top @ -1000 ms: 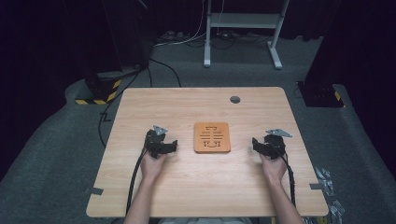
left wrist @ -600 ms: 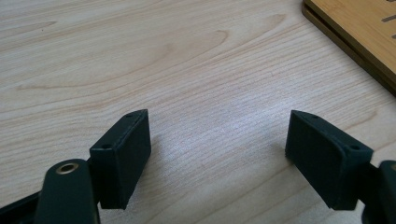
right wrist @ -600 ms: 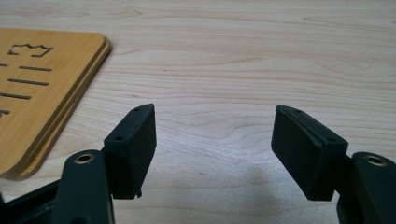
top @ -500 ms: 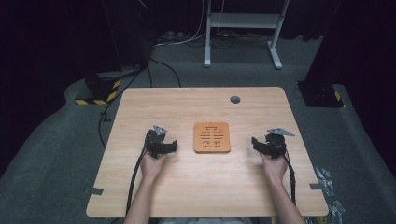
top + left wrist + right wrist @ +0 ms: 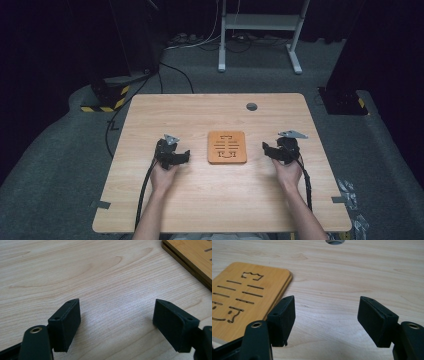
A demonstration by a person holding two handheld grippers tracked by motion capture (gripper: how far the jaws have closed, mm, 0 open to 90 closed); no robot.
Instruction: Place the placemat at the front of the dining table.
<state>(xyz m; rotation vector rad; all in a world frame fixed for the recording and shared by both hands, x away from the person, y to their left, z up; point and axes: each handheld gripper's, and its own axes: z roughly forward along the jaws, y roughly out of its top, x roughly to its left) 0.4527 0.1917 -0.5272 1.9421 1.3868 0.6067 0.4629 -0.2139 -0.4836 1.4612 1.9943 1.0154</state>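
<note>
Wooden board (image 5: 227,147) mid-table (image 5: 210,200), left gripper (image 5: 181,156) and right gripper (image 5: 267,150) flanking, fingers apart, empty

The rectangular light wood-grain tabletop (image 5: 220,200) carries one object: a flat orange-brown wooden board with rounded corners (image 5: 227,147), lying near the centre. Slots cut through the board's top face form horizontal lines and small figures. A round grey grommet hole (image 5: 251,106) sits in the tabletop at 1 o'clock from the board, near the far edge. Pieces of grey tape (image 5: 100,204) mark the side edges.
</note>
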